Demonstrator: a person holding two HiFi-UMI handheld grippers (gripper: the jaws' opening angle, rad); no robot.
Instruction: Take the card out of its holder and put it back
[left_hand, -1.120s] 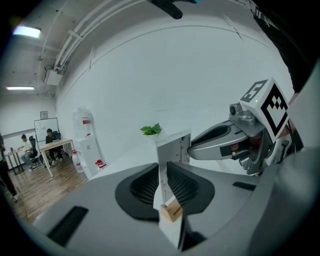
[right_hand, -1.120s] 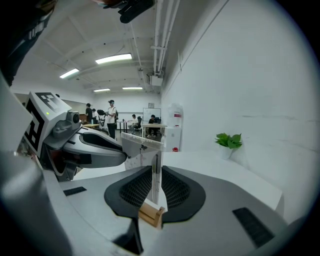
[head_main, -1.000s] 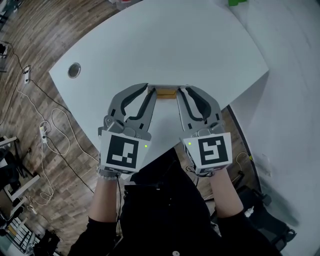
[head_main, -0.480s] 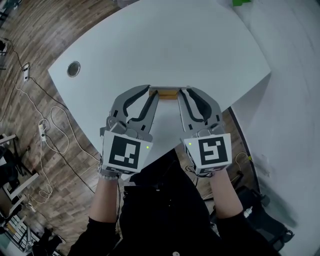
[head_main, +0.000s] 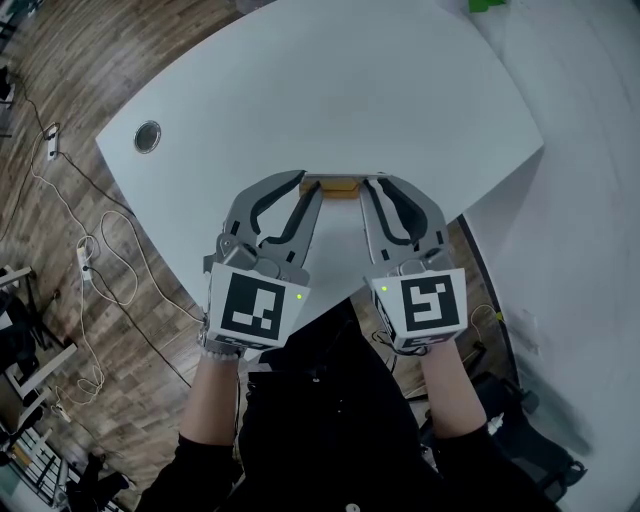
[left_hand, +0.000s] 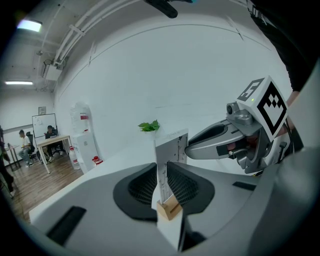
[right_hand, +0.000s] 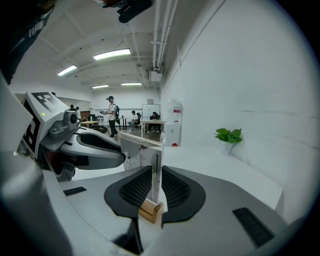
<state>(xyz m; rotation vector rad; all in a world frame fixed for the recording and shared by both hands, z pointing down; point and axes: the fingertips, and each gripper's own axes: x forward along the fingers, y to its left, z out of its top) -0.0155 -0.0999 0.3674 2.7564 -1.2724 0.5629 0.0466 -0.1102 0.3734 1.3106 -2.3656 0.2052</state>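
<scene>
A white printed card (left_hand: 170, 152) stands upright in a small wooden holder (left_hand: 169, 208) near the table's front edge. In the head view the holder (head_main: 337, 187) shows between the two sets of jaws. My left gripper (left_hand: 162, 186) is shut on the card's left end, with a ribbed pad pressed to each face. From the other side my right gripper (right_hand: 156, 187) is shut on the card (right_hand: 142, 152) at its right end, above the holder (right_hand: 150, 212). Both grippers, left (head_main: 311, 185) and right (head_main: 368, 184), point at each other across the holder.
The white table (head_main: 330, 90) has a round cable grommet (head_main: 148, 138) at its left and a small green plant (right_hand: 228, 135) far back. Cables (head_main: 90, 270) trail on the wooden floor at left. The table's front edge runs just under my hands.
</scene>
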